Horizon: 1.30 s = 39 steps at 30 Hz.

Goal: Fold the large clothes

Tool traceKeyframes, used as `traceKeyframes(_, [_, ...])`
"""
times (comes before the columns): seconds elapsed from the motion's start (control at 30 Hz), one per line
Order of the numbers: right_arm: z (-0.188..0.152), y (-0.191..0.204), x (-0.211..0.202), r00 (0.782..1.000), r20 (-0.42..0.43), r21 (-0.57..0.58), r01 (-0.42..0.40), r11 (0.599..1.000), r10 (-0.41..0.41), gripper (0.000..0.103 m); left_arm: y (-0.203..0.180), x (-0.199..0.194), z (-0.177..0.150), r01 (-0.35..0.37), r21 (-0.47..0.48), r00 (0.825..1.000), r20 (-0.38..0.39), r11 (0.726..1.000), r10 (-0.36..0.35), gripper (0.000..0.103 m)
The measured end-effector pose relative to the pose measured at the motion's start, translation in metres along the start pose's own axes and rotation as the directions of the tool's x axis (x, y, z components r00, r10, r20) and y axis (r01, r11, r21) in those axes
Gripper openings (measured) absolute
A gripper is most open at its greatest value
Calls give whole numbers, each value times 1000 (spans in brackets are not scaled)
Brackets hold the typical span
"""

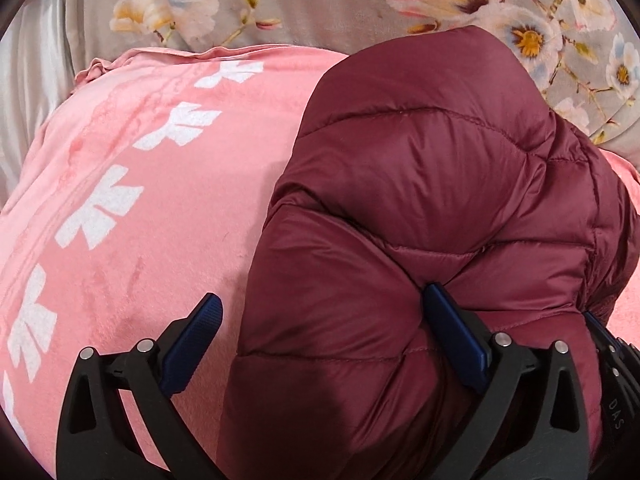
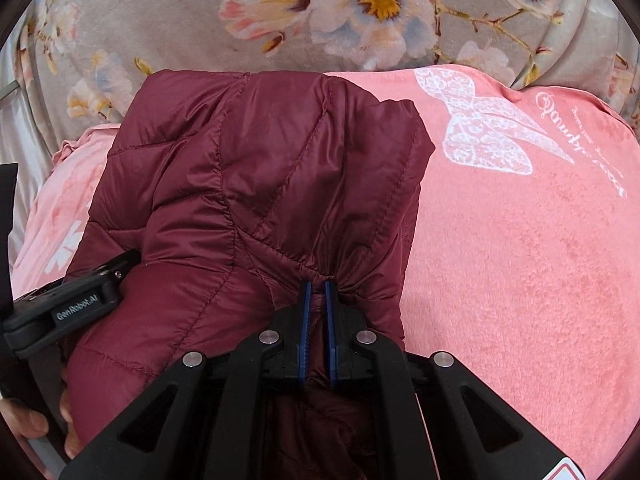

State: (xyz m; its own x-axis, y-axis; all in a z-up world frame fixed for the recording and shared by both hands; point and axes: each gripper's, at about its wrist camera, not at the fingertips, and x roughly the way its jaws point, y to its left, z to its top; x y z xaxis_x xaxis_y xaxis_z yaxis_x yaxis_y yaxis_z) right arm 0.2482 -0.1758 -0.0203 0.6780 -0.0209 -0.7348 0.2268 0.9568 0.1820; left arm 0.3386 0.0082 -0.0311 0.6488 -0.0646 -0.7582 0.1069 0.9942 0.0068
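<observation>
Where pink plush blanket meets grey floral quilt at far edge: bare room on both sides. Glossy maroon quilted puffer jacket bunched mid-blanket, long axis toward that edge. Right gripper pinched narrow on jacket's gathered fabric; left gripper spread wide, one finger against jacket.

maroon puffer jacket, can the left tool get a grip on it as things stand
Probably yes. The left tool is open, its right finger already against the maroon puffer jacket and a bulge of fabric between the jaws. Nothing blocks it; the right tool pinches a separate fold.
</observation>
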Motion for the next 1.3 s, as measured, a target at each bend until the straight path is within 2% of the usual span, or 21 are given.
traceKeyframes(0.13, [3, -1, -1, 1000, -4, -4, -6, 1000, 6, 5, 1, -5, -1, 0, 1, 1000, 23, 1000, 0, 98])
traceKeyframes(0.23, [4, -2, -17, 1000, -2, 0, -1, 1000, 1, 8, 3, -28, -4, -16, 32, 999, 37, 999, 15, 98])
traceKeyframes(0.33, [-7, 0, -55, 999, 44, -3, -8, 1000, 8, 22, 8, -66, -17, -39, 48, 994, 100, 998, 34, 98])
traceKeyframes(0.4, [-16, 1, -78, 998, 59, -12, -13, 1000, 14, 35, 10, -92, -30, -43, 57, 992, 120, 997, 36, 98])
traceKeyframes(0.53, [-40, -4, -114, 997, 72, 1, -23, 1000, 22, 44, 14, -131, -60, -10, 50, 991, 137, 999, 3, 98])
traceKeyframes(0.7, [-75, -10, -150, 995, 101, 3, 24, 1000, -24, 57, 15, -154, -103, -8, 58, 992, 124, 998, 1, 98])
traceKeyframes(0.8, [-96, -14, -162, 993, 112, 7, 43, 999, -44, 62, 10, -160, -131, -2, 71, 994, 109, 997, -6, 98])
traceKeyframes(1.0, [-135, -13, -173, 992, 115, 1, 57, 998, -57, 65, 1, -167, -175, -1, 89, 995, 97, 996, -8, 98])
traceKeyframes(1.13, [-156, -4, -174, 992, 102, -57, 85, 995, -79, 66, -3, -171, -189, -2, 79, 995, 102, 997, -6, 98])
traceKeyframes(1.3, [-162, 2, -181, 984, 144, -87, 115, 990, -102, 69, -11, -173, -195, -37, 102, 992, 127, 994, 24, 98])
